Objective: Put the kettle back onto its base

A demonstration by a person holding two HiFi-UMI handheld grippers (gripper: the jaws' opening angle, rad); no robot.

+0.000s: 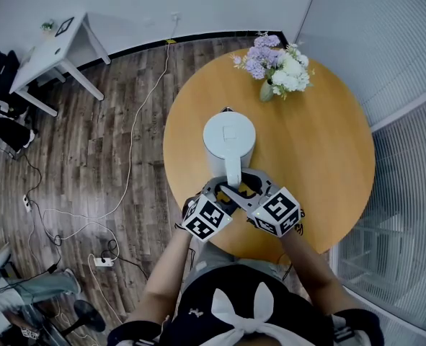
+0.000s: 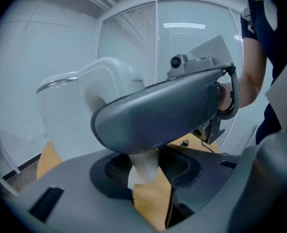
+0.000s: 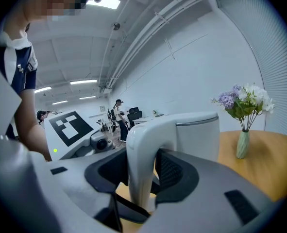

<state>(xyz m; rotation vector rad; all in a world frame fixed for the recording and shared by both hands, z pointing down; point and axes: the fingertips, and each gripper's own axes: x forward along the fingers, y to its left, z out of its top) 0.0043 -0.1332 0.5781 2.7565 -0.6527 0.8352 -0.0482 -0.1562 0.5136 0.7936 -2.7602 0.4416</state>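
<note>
No legible text, brand or number on any surface. Only signs: black-and-white square coded markers on the cubes of the left gripper (image 1: 223,191) and right gripper (image 1: 254,184). One such marker face shows at left in the right gripper view.

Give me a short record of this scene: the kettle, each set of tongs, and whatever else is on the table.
kettle: white kettle, upright, lid shut
handle: handle faces the person
left tongs: left tongs open, handle's lower end between them
right tongs: right tongs shut on the handle
base: not visible in any view
surface: round wooden table
also there: vase of flowers, far side of the table
</note>
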